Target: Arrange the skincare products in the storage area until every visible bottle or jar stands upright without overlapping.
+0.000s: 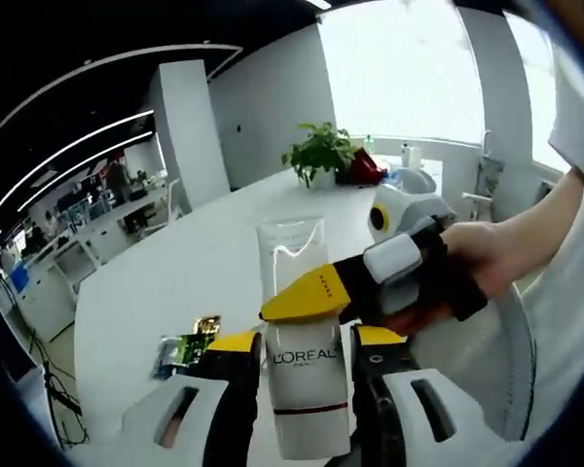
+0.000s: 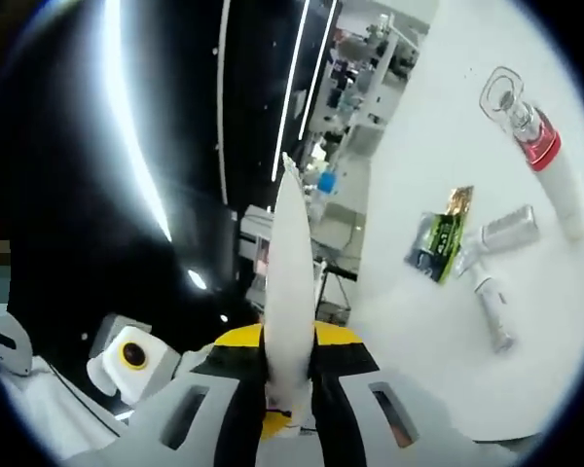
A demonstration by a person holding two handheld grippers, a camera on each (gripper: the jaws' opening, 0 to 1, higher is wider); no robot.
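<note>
A white L'Oréal tube (image 1: 307, 379) stands upright above the white table (image 1: 175, 282), flat sealed end up. My left gripper (image 1: 307, 342) is shut on its lower body. My right gripper (image 1: 316, 292) comes in from the right, held by a person's hand, with a yellow jaw across the tube's middle. In the right gripper view the tube (image 2: 287, 272) appears edge-on, pinched between the jaws of my right gripper (image 2: 287, 341). On the table (image 2: 438, 331) lie a green sachet (image 2: 438, 238), two small silver tubes (image 2: 501, 229) (image 2: 492, 311) and a red-collared bottle (image 2: 537, 146) on its side.
A potted plant (image 1: 321, 156) and a red object (image 1: 365, 167) stand at the table's far end. The green sachet (image 1: 180, 352) lies left of my left jaw. A person's forearm and white sleeve (image 1: 555, 253) fill the right side. Desks and shelves line the room's left.
</note>
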